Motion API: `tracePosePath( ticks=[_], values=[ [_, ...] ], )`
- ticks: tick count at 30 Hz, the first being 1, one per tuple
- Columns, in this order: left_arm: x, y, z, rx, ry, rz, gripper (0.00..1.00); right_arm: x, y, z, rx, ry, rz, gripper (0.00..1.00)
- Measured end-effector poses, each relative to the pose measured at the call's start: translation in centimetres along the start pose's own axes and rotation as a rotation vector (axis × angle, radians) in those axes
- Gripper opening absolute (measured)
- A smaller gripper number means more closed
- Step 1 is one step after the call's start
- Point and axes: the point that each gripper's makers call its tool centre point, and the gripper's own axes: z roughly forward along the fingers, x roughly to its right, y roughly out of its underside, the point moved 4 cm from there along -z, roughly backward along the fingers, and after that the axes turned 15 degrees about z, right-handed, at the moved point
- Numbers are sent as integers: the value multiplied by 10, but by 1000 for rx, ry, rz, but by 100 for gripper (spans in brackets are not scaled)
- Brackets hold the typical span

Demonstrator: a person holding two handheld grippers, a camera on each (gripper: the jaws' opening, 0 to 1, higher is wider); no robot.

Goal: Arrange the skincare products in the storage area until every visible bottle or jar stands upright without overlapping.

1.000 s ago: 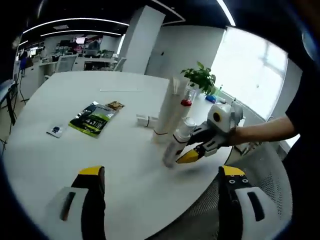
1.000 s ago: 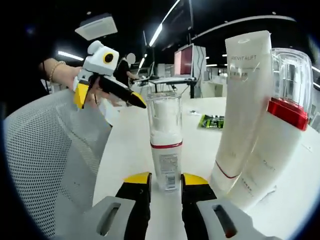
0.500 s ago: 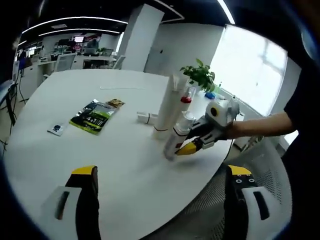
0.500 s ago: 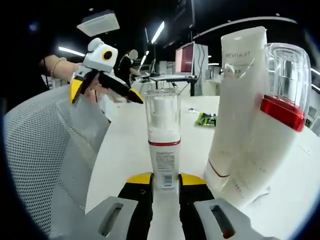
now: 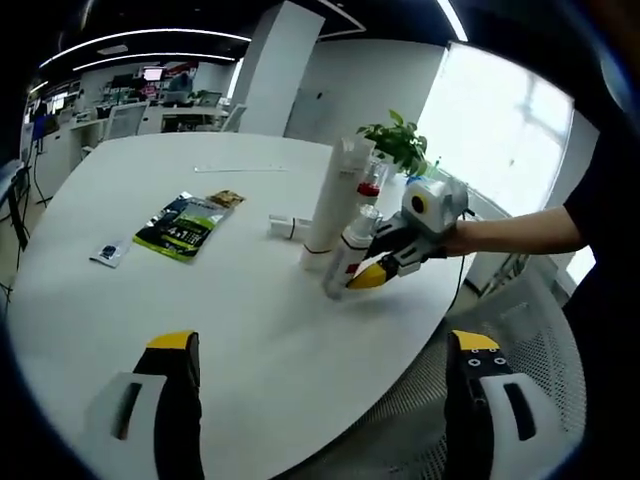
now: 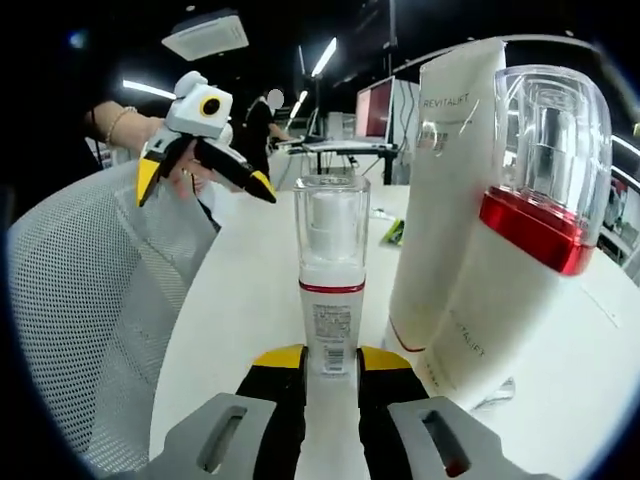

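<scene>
My right gripper is shut on the base of a small white pump bottle with a clear cap and a thin red line; the bottle stands upright on the white table. Just right of it a tall white tube and a white bottle with a red band and clear cap lean against each other. In the left gripper view the right gripper grips the small bottle beside the tube. My left gripper is open over the near table edge, holding nothing.
A green packet, a small sachet and a small white item lie further out on the table. A potted plant stands behind the bottles. A white mesh chair sits beside the table edge.
My right gripper has brought the small bottle closer to the tube and the red-banded bottle. My left gripper stays open and has drawn back a little.
</scene>
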Motion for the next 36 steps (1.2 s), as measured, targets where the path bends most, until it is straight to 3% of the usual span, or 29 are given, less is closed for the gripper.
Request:
tracePosePath(
  ticks=[18,36],
  values=[
    [1,4,3,-19,7,3,93,13,6,-4,-50,-8,-11,11],
    [3,6,4,-40,11,19,91,17,6,-7,-31,18,61,8]
  ],
)
